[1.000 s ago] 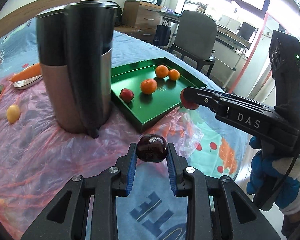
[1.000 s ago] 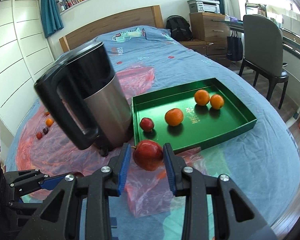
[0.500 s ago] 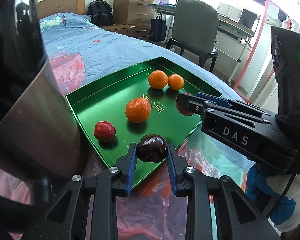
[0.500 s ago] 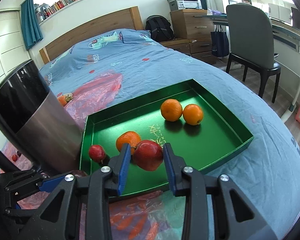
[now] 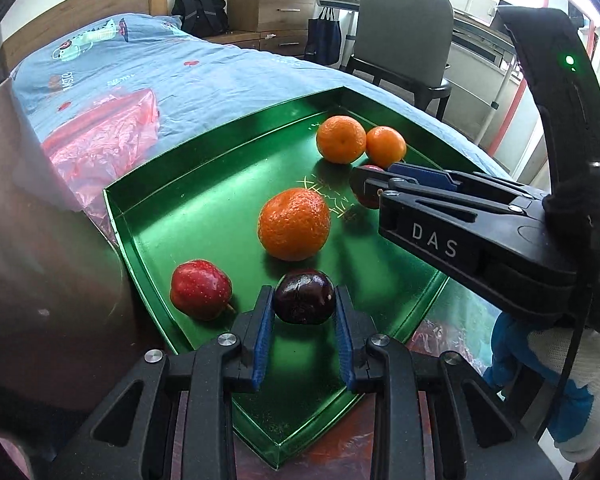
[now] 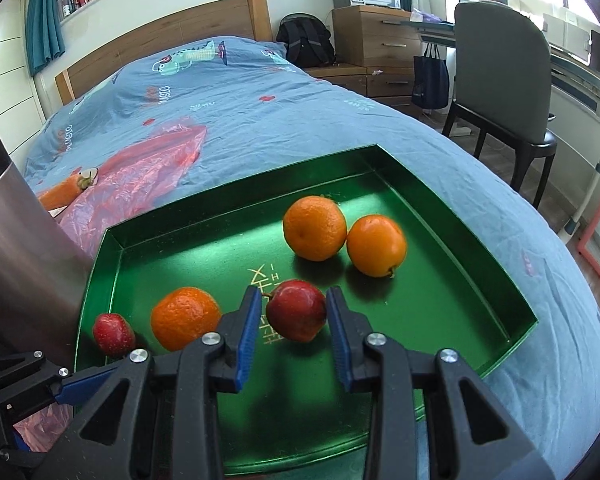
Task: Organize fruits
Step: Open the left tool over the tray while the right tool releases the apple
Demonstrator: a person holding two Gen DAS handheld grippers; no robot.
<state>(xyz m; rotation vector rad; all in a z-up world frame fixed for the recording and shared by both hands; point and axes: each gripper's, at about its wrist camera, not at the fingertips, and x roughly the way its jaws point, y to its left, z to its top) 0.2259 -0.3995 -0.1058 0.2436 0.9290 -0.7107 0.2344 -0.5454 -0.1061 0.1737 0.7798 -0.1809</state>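
My left gripper (image 5: pixel 304 312) is shut on a dark purple plum (image 5: pixel 304 298), held over the near corner of the green tray (image 5: pixel 204 184). My right gripper (image 6: pixel 294 320) is shut on a red apple (image 6: pixel 296 310) above the tray's (image 6: pixel 460 300) middle; it shows from the side in the left wrist view, right gripper (image 5: pixel 364 188). In the tray lie a small red fruit (image 5: pixel 200 288), a large orange (image 5: pixel 294 224) and two oranges (image 5: pixel 340 138) side by side at the far end. The right wrist view shows the small red fruit (image 6: pixel 113 334), large orange (image 6: pixel 185 318) and the pair of oranges (image 6: pixel 315 227).
A steel kettle (image 5: pixel 32 248) stands close on the tray's left. Red plastic sheeting (image 6: pixel 140 188) lies on the blue bedspread (image 6: pixel 260 120) with a carrot (image 6: pixel 60 194) on it. A grey chair (image 6: pixel 500 64), a drawer unit and a backpack stand beyond the bed. A gloved hand (image 5: pixel 540 360) holds the right gripper.
Both grippers have moved forward and down from beside the kettle to over the tray, each still holding its fruit. The tray fruits have not moved.
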